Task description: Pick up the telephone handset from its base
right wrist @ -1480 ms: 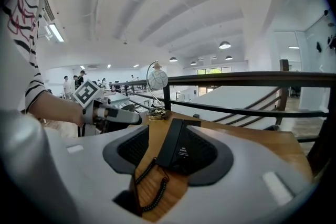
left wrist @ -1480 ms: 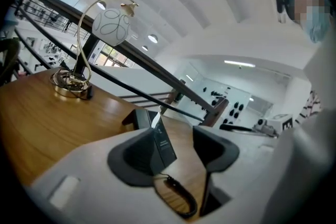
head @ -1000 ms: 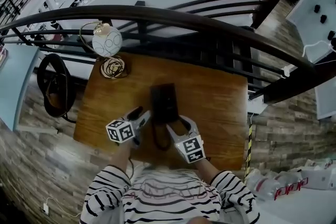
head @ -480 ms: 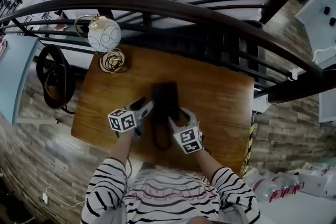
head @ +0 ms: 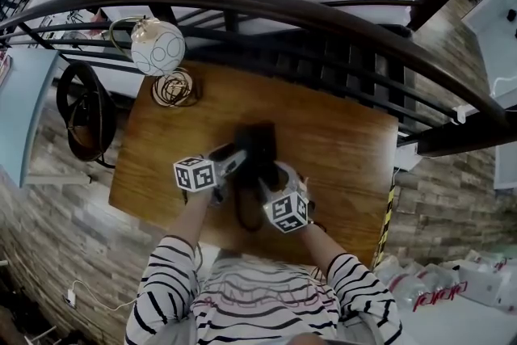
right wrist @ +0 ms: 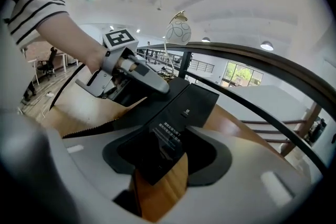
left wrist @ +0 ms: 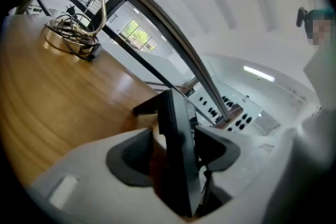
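- Location: the flat black telephone (head: 257, 143) lies at the middle of the brown wooden table (head: 339, 149). Its handset is still down on the base. The head view does not separate the two parts.
- Change, both hands: over the last second both tools have come forward and down from the near edge of the table. They now flank the near end of the telephone.
- Left gripper (head: 234, 157): its tips have reached the telephone's left edge. Its jaws have just been opening a little further. The left gripper view shows the telephone's dark edge (left wrist: 178, 155) standing between the two pads with a gap on at least one side, so nothing is clamped.
- Right gripper (head: 275, 174): its jaws are spread wide. The right gripper view shows the telephone's near corner (right wrist: 173, 113) between them, with bare wood below and no pad contact.
- Unchanged: the white globe lamp (head: 157, 47) stands well clear at the far left corner.
- Assessment: the approach looks complete but no grasp has been made. The left jaws appear placed for the pick. Closing should follow only once they bracket the handset alone, otherwise the base may lift too.
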`<act>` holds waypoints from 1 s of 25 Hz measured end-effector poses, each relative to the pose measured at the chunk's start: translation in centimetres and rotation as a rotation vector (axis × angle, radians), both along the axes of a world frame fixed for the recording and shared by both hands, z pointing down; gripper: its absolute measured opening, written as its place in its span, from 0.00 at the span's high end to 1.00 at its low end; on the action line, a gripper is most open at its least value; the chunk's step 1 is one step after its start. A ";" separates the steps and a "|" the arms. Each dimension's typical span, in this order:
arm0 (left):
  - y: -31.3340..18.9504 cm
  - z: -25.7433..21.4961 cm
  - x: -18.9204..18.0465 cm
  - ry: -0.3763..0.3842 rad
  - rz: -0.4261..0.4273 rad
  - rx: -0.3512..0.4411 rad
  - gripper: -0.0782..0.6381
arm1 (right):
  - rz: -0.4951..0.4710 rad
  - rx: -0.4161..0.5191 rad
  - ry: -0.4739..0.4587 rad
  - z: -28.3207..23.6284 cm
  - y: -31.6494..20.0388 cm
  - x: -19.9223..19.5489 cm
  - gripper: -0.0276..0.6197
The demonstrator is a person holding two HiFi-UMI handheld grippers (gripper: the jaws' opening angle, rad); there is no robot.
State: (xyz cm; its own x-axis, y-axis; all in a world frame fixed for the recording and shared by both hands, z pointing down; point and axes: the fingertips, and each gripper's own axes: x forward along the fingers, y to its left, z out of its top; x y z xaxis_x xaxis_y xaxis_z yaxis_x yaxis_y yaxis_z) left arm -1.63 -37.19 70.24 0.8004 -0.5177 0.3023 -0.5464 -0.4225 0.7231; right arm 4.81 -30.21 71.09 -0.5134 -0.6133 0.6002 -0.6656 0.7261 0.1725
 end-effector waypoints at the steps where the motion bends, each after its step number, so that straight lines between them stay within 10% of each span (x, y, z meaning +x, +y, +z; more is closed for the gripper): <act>1: 0.0 0.0 0.2 0.005 0.006 -0.004 0.55 | -0.006 -0.001 0.004 0.1 -0.1 0.0 0.64; 25: -0.1 0.2 1.0 -0.048 0.053 -0.184 0.65 | -0.003 0.000 0.012 0.4 -0.1 0.1 0.63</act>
State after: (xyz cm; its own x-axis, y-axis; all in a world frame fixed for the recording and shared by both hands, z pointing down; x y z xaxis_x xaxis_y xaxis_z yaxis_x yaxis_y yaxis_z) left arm -0.64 -37.34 70.44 0.8071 -0.4081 0.4267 -0.5631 -0.3147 0.7642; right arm 4.88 -30.35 71.44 -0.5082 -0.6117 0.6062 -0.6615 0.7280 0.1801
